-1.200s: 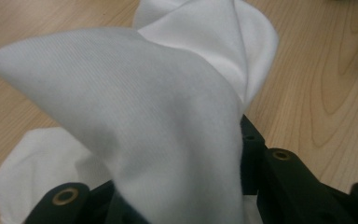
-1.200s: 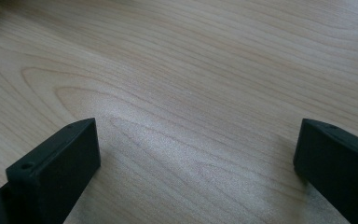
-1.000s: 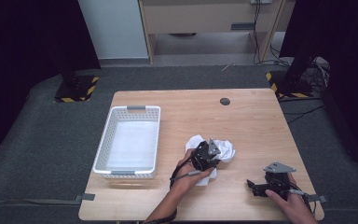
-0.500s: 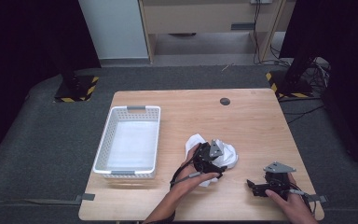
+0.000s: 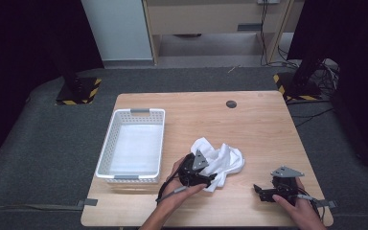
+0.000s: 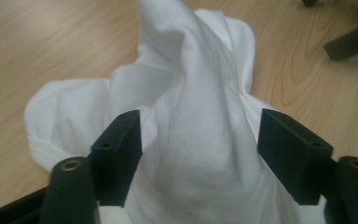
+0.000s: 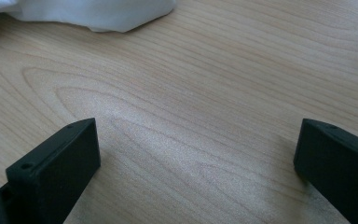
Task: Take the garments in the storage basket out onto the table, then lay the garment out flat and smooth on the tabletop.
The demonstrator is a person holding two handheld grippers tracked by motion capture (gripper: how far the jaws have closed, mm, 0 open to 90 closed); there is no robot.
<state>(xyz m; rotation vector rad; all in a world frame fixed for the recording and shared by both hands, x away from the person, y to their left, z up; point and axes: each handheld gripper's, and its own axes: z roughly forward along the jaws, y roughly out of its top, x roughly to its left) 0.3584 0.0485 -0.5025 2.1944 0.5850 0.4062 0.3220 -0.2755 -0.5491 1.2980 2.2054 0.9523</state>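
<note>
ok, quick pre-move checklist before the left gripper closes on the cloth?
1. Cloth between the left gripper jaws: ok, a raised fold sits in the gap.
2. Pads pressing the cloth: not ok, jaws just been closing, gaps remain on both sides.
3. Basket ready to receive: ok, white liner inside, nothing else seen.
4. Right gripper out of the way: ok, open over bare table.
5. Cloth free of snags: cannot tell, its underside is hidden.

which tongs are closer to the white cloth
Left. The left tongs are right at the white cloth, a raised fold between their jaws, which have just been closing. The right tongs rest on the bare table, apart from it.
</note>
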